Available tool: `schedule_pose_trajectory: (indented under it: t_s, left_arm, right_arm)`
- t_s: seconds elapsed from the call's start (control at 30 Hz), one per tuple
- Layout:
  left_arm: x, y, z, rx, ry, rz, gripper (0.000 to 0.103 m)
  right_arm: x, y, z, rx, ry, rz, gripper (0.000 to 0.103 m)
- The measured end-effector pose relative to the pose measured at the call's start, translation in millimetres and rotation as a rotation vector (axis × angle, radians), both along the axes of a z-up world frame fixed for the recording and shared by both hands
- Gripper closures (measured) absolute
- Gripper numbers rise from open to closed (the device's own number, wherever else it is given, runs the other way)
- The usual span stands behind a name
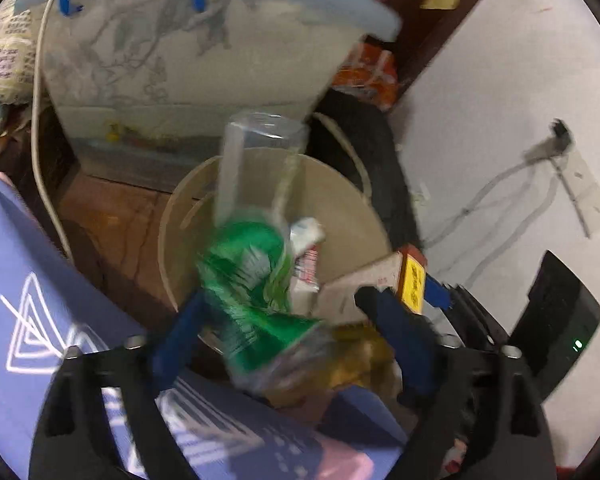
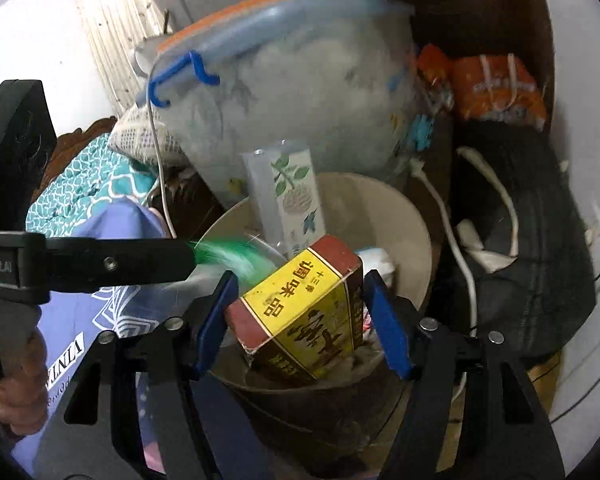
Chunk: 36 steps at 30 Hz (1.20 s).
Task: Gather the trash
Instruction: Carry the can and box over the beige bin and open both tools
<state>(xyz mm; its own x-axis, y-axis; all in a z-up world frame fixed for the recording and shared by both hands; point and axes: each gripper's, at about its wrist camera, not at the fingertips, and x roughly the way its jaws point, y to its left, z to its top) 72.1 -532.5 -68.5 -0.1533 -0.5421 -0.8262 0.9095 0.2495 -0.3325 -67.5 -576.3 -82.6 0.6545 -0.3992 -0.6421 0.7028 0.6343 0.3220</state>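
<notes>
Grippers (image 2: 296, 328) (image 1: 288, 320) are pinching: right a stiff, light box (image 2: 300, 312), left a crinkly, slippery bottle (image 1: 256, 288); you're gripping mid-body.

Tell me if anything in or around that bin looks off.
The tall clear plastic box stands on end in the beige round bin and pokes well above its rim, so it is not settled in. The red-and-yellow cardboard box sits tilted between the right gripper fingers. Nothing looks spilled.

Green-label bottle (image 1: 256, 280), yellow/brown box (image 2: 300, 308), beige bin (image 2: 400, 216).
</notes>
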Motion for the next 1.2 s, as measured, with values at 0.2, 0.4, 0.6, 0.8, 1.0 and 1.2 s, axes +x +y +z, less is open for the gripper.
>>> schedule_pose_trajectory:
  t_s: [0.2,0.4,0.6,0.8,1.0,1.2]
  left_arm:
    - [13.8,11.6,2.9,-0.020,0.021,0.016,0.018]
    - [11.0,53.6,22.8,-0.088,0.007,0.059,0.018]
    - [-1.6,114.6,36.4,-0.124,-0.072,0.113,0.018]
    - [-14.3,175.4,37.9,-0.135,-0.106,0.127,0.016]
    - [-31.8,223.9,47.3,-0.151,-0.170,0.098,0.014]
    - [-56.6,251.2,63.3,-0.208,-0.259,0.106,0.009]
  right_arm:
    - [1.7,8.9,3.6,-0.033,-0.010,-0.029,0.022]
    - [-17.8,29.3,12.3,-0.049,-0.021,-0.056,0.022]
    - [-44.9,57.4,24.2,-0.063,-0.021,-0.113,0.022]
    - [-64.6,106.2,30.8,-0.040,-0.020,-0.144,0.022]
    - [-79.8,147.6,37.7,-0.027,-0.006,-0.166,0.022]
    - [-99.1,190.2,51.9,-0.012,-0.019,-0.139,0.022]
